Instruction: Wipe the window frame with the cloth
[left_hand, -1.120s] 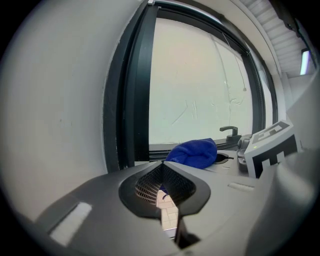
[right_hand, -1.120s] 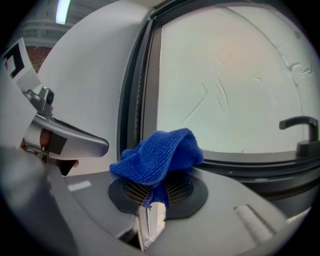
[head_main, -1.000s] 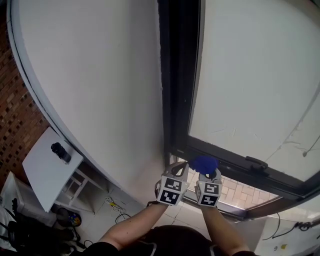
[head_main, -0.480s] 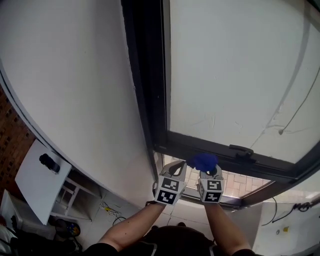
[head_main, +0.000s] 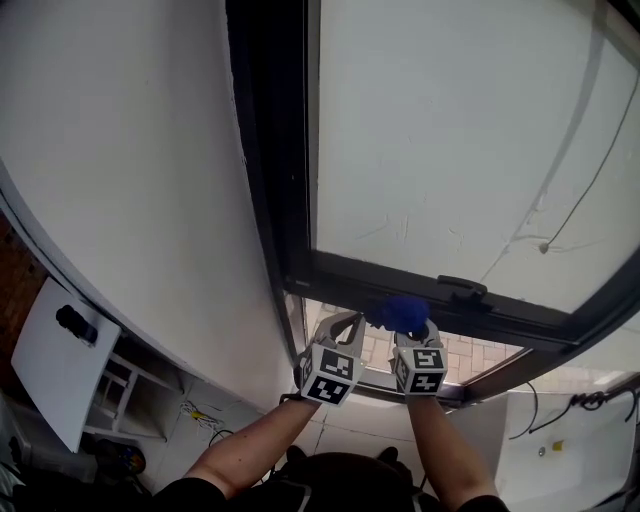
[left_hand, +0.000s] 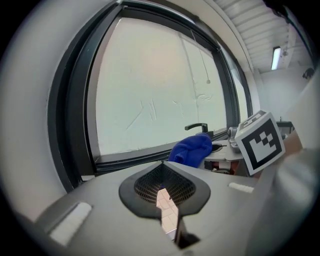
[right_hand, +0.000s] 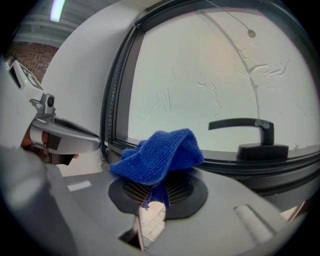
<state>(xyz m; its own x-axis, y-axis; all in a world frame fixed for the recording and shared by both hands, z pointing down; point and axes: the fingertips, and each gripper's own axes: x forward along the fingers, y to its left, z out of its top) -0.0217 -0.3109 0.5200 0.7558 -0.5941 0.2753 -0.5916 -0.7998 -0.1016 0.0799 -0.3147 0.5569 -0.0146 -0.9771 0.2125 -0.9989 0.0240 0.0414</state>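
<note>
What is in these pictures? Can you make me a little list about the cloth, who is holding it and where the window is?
cloth: blue, bunched up
held by: right gripper, jaws shut on it
left gripper: jaws shut, nothing in them, beside the right one
window frame: dark, its lower bar just beyond the cloth
cloth touching frame: cannot tell
window handle: dark, on the lower bar, to the right of the cloth

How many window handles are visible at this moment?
1. The black handle sits on the bottom rail of the window frame, just right of the blue cloth clamped in the right gripper. Others could lie outside the views.
</note>
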